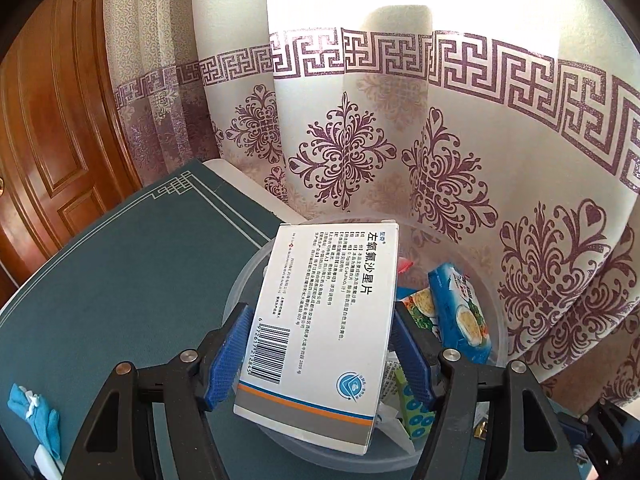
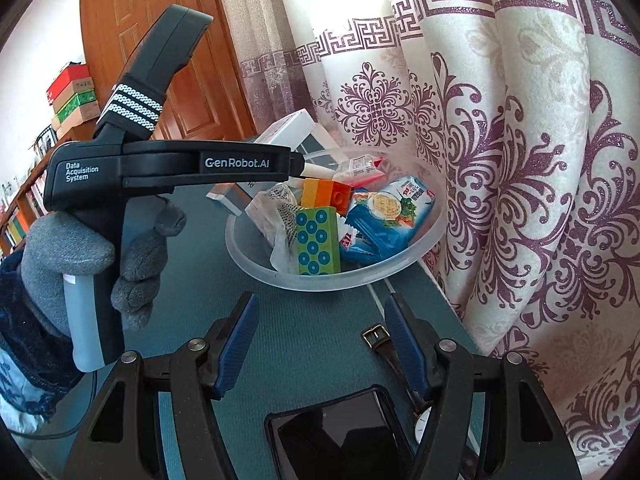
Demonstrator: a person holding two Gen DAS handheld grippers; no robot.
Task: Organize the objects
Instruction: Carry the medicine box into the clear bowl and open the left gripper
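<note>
A: How is the medicine box point(image 1: 320, 320) held, and where is it?

B: It is clamped across its narrow sides near the barcode end by the left gripper point(image 1: 320, 356), and it is carried above the clear plastic bowl point(image 2: 256, 256) at the far edge of the green table mat point(image 1: 120, 280). A light, stiff carton is judged; thin card can be dented, so only modest pressure is called for. The glossy faces may slip, so the grip across the edges is well chosen.

A: And the right gripper point(image 2: 320, 344)?

B: Nothing is held by it; its jaws are kept partly apart over the mat, with a watch point(image 2: 384, 344) just beside one finger and a dark phone point(image 2: 340, 432) below.

A: What is in the way?

B: The bowl is already crowded: a noodle packet point(image 2: 392, 216), a green dotted block point(image 2: 318, 240), an orange brick point(image 2: 326, 196) and crumpled wrapping point(image 2: 276, 216). The curtain point(image 2: 520, 160) is close behind the bowl, so little room is left on that side.
</note>
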